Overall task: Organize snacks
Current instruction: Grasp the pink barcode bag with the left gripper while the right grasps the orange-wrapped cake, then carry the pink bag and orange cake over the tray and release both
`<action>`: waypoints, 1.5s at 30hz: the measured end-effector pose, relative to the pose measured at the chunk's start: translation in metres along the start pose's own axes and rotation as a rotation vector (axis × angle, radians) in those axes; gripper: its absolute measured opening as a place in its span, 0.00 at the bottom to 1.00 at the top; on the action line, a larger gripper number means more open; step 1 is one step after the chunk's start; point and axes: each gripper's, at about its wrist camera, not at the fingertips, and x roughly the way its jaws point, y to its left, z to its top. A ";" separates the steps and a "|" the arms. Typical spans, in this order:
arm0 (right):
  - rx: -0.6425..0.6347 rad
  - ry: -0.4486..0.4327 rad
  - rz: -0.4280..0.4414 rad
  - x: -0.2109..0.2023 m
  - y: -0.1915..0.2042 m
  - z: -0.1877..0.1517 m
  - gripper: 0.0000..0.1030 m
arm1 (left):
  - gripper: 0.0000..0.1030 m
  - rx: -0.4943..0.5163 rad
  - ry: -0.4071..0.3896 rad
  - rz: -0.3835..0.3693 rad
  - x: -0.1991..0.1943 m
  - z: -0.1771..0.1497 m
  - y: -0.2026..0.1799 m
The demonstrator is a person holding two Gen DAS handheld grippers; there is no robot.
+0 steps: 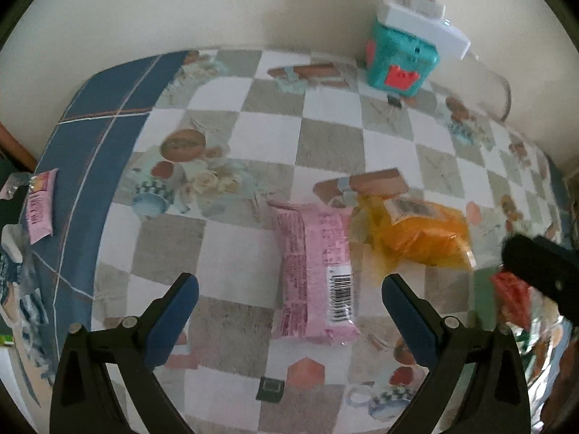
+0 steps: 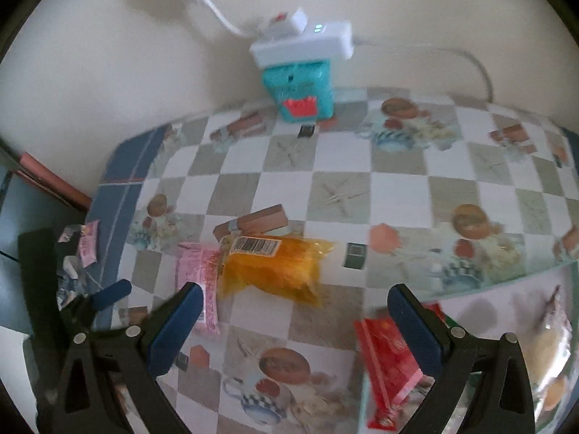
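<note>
A pink snack packet (image 1: 314, 275) lies flat on the checkered tablecloth (image 1: 253, 137), barcode up, between and just ahead of my open left gripper (image 1: 290, 291). Touching its right side is an orange bag (image 1: 419, 231) with a barcode label. In the right wrist view the orange bag (image 2: 271, 267) lies ahead of my open right gripper (image 2: 295, 300), with the pink packet (image 2: 201, 282) at its left. A red packet (image 2: 391, 358) lies under the right finger. The left gripper (image 2: 105, 296) shows at the left edge there.
A teal box (image 1: 398, 61) with a white power strip (image 1: 427, 21) on top stands at the back by the wall. Small pink wrappers (image 1: 39, 206) lie at the table's left blue border. A clear bag (image 2: 550, 347) of pale snacks sits at the right.
</note>
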 end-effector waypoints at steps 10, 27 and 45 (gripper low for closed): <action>-0.010 0.105 -0.017 0.053 0.017 0.008 1.00 | 0.77 -0.016 0.006 -0.041 0.026 -0.004 0.003; -0.008 0.119 -0.031 0.065 0.013 0.001 0.72 | 0.41 -0.046 -0.001 -0.145 0.023 -0.006 0.001; -0.164 -0.071 -0.107 -0.024 0.027 -0.047 0.69 | 0.37 -0.172 -0.068 -0.136 -0.020 -0.055 0.011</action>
